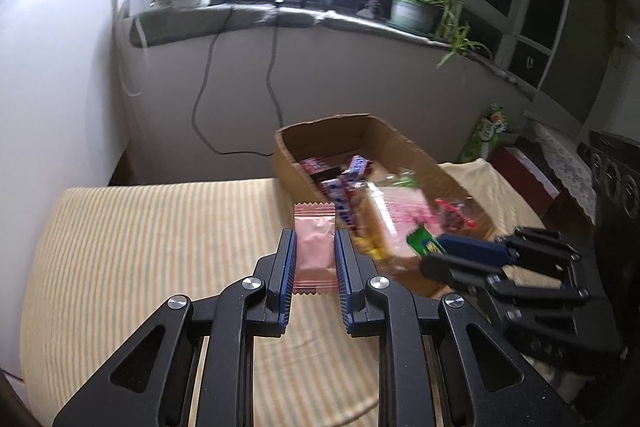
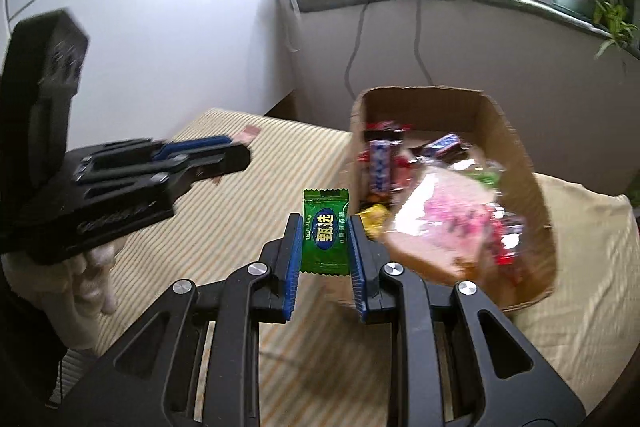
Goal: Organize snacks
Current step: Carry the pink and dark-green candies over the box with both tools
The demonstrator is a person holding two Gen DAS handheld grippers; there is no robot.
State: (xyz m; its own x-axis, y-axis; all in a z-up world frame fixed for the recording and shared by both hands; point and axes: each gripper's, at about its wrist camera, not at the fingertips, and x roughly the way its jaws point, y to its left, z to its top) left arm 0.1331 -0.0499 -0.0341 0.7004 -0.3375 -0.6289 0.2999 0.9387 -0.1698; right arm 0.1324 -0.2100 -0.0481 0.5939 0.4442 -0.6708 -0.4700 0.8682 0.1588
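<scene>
A pink snack packet (image 1: 315, 247) is being gripped between the closed jaws of the left gripper (image 1: 315, 247), above the striped cloth (image 1: 160, 247). Its long axis is running along the fingers, with one crimped end pointing forward toward the cardboard box (image 1: 292, 171) and the other back toward the camera. A green candy packet (image 2: 325, 233) is being clamped by the closed jaws of the right gripper (image 2: 325, 239), held upright in that view, its long axis likewise lying along the fingers and its top end pointing toward the box. Assorted wrapped snacks (image 2: 448, 227) are being held in the box, just beside both packets.
</scene>
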